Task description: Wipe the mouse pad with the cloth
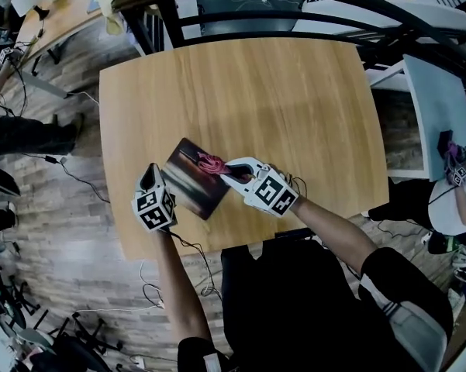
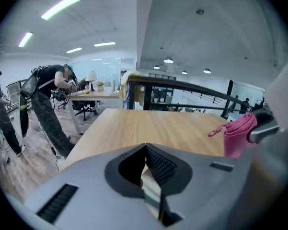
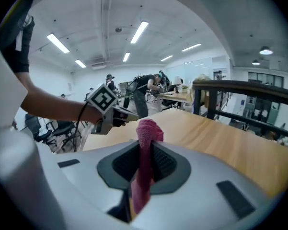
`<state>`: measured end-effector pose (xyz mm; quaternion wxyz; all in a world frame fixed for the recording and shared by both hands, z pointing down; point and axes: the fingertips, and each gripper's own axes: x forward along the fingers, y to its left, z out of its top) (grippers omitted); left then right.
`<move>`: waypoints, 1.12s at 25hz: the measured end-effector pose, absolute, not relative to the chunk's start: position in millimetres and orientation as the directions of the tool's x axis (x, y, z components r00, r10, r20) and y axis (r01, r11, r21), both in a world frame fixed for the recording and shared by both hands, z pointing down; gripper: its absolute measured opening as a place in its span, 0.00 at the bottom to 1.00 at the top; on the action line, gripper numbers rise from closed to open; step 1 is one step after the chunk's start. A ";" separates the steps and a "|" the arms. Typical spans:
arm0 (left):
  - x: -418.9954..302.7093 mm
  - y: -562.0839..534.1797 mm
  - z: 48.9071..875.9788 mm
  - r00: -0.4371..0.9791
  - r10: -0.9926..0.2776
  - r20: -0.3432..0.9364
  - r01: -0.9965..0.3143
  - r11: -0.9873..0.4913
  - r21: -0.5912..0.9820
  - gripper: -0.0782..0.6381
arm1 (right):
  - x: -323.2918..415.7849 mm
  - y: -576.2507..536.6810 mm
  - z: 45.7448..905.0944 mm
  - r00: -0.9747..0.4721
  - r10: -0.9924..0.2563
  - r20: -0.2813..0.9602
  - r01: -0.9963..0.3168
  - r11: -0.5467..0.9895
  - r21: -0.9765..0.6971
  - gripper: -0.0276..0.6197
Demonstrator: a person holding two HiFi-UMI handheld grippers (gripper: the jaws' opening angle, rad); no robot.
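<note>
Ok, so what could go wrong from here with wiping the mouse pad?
1. The left hand-held gripper pinches the mouse pad only at one edge, so a firm stroke might tug it loose or buckle it.
2. The pink cloth is a narrow wad in the right hand-held gripper, so its hard jaw tips may scrape the pad instead of the cloth.

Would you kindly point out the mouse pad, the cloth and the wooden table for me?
mouse pad [image 1: 192, 186], head view, on its dark middle surface.
cloth [image 3: 147, 130], right gripper view, on the bunched pink top.
table [image 1: 295, 107], head view, on the bare wooden top.
</note>
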<state>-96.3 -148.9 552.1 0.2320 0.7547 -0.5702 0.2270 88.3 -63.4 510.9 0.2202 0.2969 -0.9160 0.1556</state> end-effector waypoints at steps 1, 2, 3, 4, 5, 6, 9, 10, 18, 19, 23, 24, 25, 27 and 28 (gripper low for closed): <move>-91.4 -148.6 537.1 0.252 -0.783 0.569 -0.966 -0.240 0.097 0.14 | 90.8 -67.5 503.4 -0.721 -0.503 0.477 -0.636 0.754 -0.166 0.13; -86.7 -146.9 523.1 0.256 -0.806 0.534 -0.966 -0.237 0.105 0.14 | 93.5 -71.4 496.3 -0.714 -0.529 0.459 -0.657 0.732 -0.177 0.13; -82.3 -144.0 510.1 0.259 -0.826 0.501 -0.966 -0.234 0.115 0.14 | 96.5 -74.7 489.9 -0.705 -0.554 0.443 -0.677 0.712 -0.186 0.13; -78.1 -140.0 497.8 0.263 -0.842 0.471 -0.965 -0.231 0.126 0.14 | 99.3 -77.3 483.9 -0.693 -0.578 0.430 -0.696 0.692 -0.191 0.13; -73.6 -135.5 486.0 0.273 -0.855 0.441 -0.962 -0.234 0.142 0.14 | 101.7 -79.8 478.1 -0.680 -0.601 0.420 -0.714 0.674 -0.191 0.13; -68.7 -130.5 475.1 0.288 -0.864 0.413 -0.957 -0.241 0.164 0.14 | 103.9 -82.6 472.5 -0.663 -0.623 0.415 -0.733 0.655 -0.186 0.13; -58.6 -111.9 446.6 0.307 -0.886 0.348 -0.947 -0.246 0.208 0.14 | 109.0 -85.9 462.4 -0.619 -0.662 0.423 -0.773 0.610 -0.176 0.13; -57.5 -105.1 437.6 0.297 -0.896 0.332 -0.949 -0.239 0.203 0.14 | 110.2 -84.8 460.2 -0.612 -0.668 0.424 -0.780 0.600 -0.180 0.13; -50.0 -53.7 382.9 0.336 -0.912 0.237 -0.942 -0.318 0.110 0.14 | 109.9 -66.2 425.0 -0.518 -0.768 0.376 -0.854 0.492 -0.172 0.13; -50.6 -47.9 377.5 0.350 -0.909 0.228 -0.937 -0.335 0.100 0.14 | 107.9 -61.8 422.3 -0.507 -0.778 0.370 -0.861 0.480 -0.171 0.13; -63.6 -29.5 359.1 0.373 -0.907 0.196 -0.928 -0.367 0.069 0.14 | 97.9 -42.4 408.8 -0.463 -0.815 0.348 -0.886 0.429 -0.174 0.13; -66.7 -25.0 356.1 0.384 -0.904 0.189 -0.923 -0.378 0.067 0.14 | 95.7 -36.4 405.4 -0.450 -0.825 0.341 -0.893 0.414 -0.175 0.13; -68.1 -20.9 353.4 0.401 -0.898 0.183 -0.916 -0.395 0.066 0.14 | 94.4 -29.8 402.0 -0.435 -0.836 0.335 -0.900 0.398 -0.177 0.13; -67.2 -14.3 346.2 0.443 -0.881 0.166 -0.896 -0.440 0.052 0.14 | 93.9 -15.8 393.1 -0.402 -0.858 0.320 -0.915 0.363 -0.177 0.13; -66.6 -11.6 341.7 0.463 -0.872 0.157 -0.886 -0.462 0.042 0.14 | 93.8 -9.1 387.5 -0.385 -0.868 0.312 -0.922 0.346 -0.174 0.13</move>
